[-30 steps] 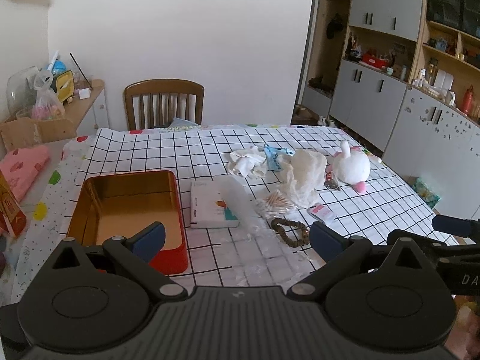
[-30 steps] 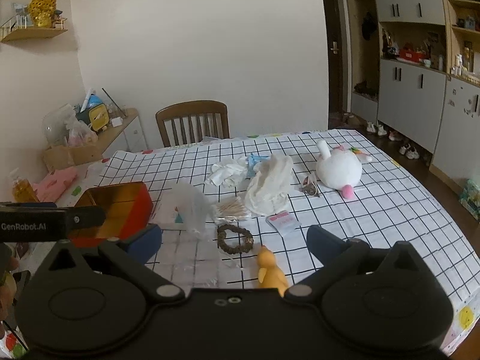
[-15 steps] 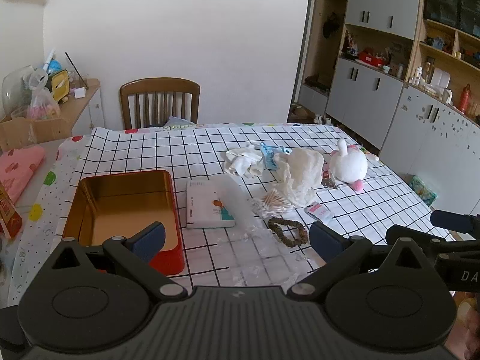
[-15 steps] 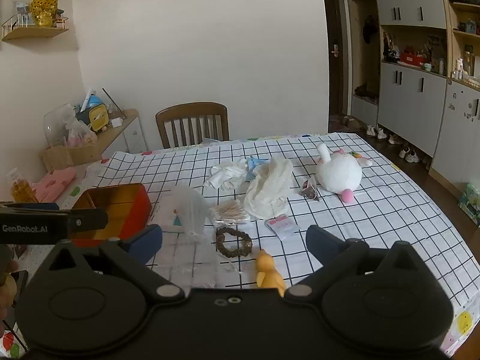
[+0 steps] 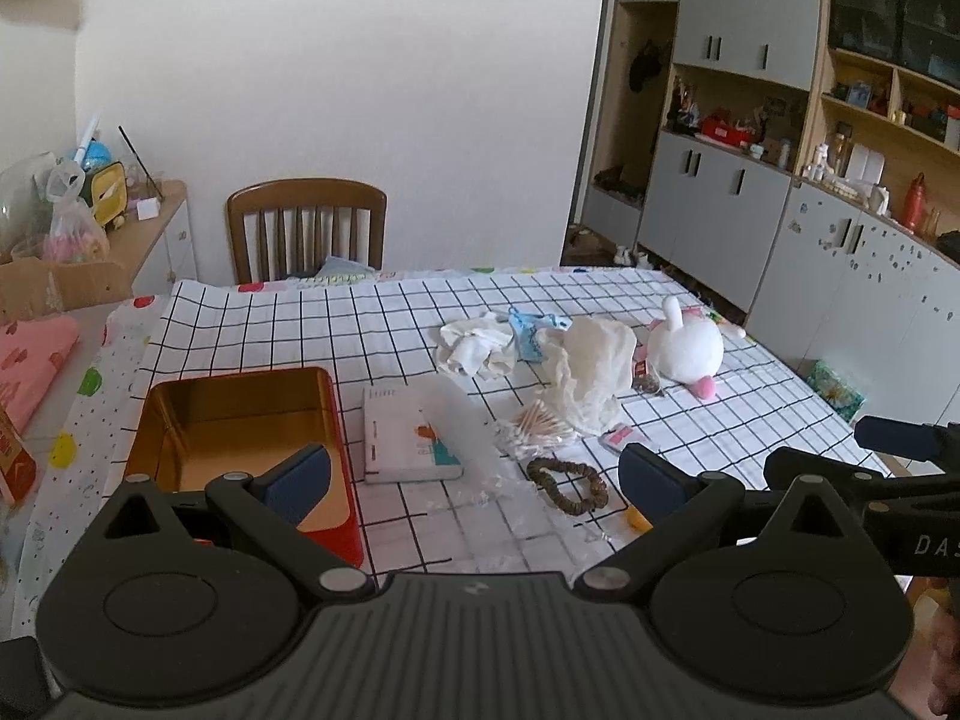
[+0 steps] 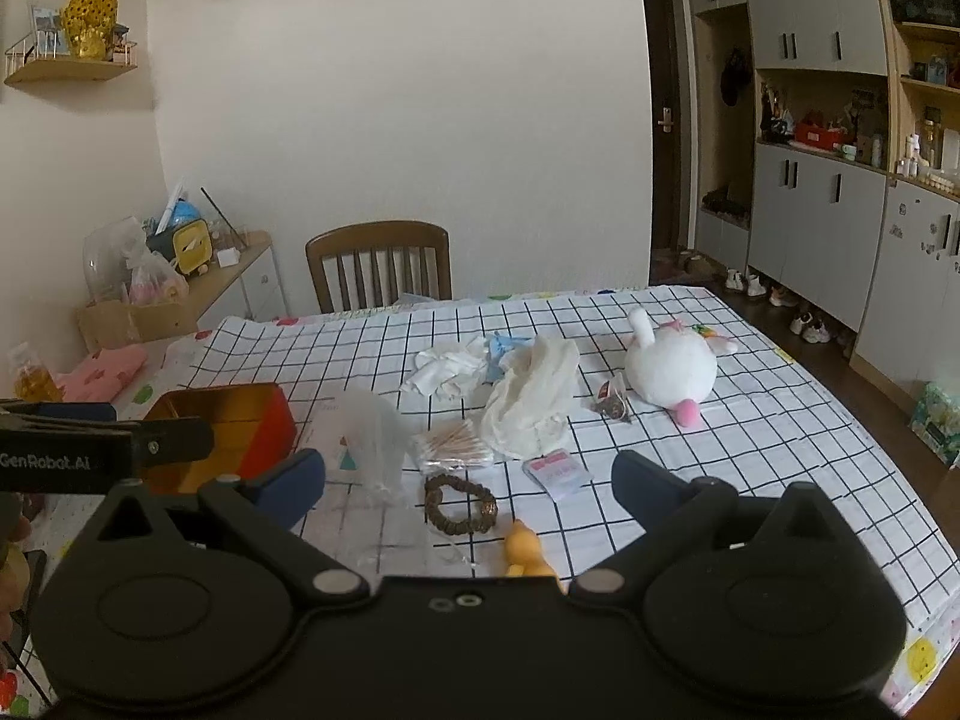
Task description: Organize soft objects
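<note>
A: Start with the left wrist view. What is the left claw [image 5: 474,474] doing?

B: Its jaws stand wide apart with nothing between them, above the near edge of the desk [image 5: 312,324] with the checked cloth. I'll place everything from the red tin [image 5: 240,426], which lies open with a gold inside just under the left fingertip.

A: And the soft things?

B: Right of the tin lies a white booklet [image 5: 408,438], partly under a clear plastic bag [image 5: 462,420]. Further right is a bead bracelet [image 5: 567,483], a packet of cotton swabs [image 5: 537,426] and a crumpled white cloth [image 5: 591,372]. Beyond the cloth, well away from the tin, lies the white plush toy [image 5: 687,351]. Behind the booklet sit crumpled white gloves [image 5: 474,348] and a blue wrapper [image 5: 531,336]. The right claw's body shows at the right edge.

A: Now the right wrist view.

B: The right claw [image 6: 468,480] is also spread open and empty. The red tin [image 6: 240,426] is at the left, half hidden by the other tool. To its right come the plastic bag [image 6: 375,432], swabs [image 6: 453,444], bracelet [image 6: 459,504], white cloth [image 6: 531,402] and gloves [image 6: 447,366]. The plush toy [image 6: 672,366] lies far right of the tin. A yellow duck toy [image 6: 525,549] sits nearest the camera, touching nothing I can make out.
</note>
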`<state>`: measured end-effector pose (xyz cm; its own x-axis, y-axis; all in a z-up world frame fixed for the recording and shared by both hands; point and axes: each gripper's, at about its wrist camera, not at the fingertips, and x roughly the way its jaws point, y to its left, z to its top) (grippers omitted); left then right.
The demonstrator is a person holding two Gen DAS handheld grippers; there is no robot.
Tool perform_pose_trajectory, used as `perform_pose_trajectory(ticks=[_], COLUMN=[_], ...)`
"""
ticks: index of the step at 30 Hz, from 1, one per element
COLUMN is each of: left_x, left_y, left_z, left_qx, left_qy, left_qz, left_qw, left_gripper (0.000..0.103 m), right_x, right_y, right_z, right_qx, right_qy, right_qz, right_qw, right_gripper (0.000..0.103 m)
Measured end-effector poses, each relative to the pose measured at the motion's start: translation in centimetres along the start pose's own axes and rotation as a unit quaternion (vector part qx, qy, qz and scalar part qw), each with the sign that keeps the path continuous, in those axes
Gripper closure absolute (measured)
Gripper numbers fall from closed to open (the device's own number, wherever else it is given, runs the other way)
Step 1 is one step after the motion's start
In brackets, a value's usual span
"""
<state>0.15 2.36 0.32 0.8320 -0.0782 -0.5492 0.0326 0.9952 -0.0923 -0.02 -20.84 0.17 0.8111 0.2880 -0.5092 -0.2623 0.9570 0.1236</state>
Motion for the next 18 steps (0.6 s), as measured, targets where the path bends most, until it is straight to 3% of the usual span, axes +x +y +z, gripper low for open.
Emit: perform_pose_trajectory(ticks=[18], left_x=[-0.5], left_y=[0.9], left_z=[0.0], left_qx=[0.020], left_qy=[-0.011], left_qz=[-0.009], left_qw=[0.9997], left_gripper=[0.000], right_x=[-0.5], right_y=[1.3], right_z=[0.3], right_qx=[-0.005], right_qy=[-0.030], right_qz=[-0.014], right_qw=[0.999], right_gripper=[0.002])
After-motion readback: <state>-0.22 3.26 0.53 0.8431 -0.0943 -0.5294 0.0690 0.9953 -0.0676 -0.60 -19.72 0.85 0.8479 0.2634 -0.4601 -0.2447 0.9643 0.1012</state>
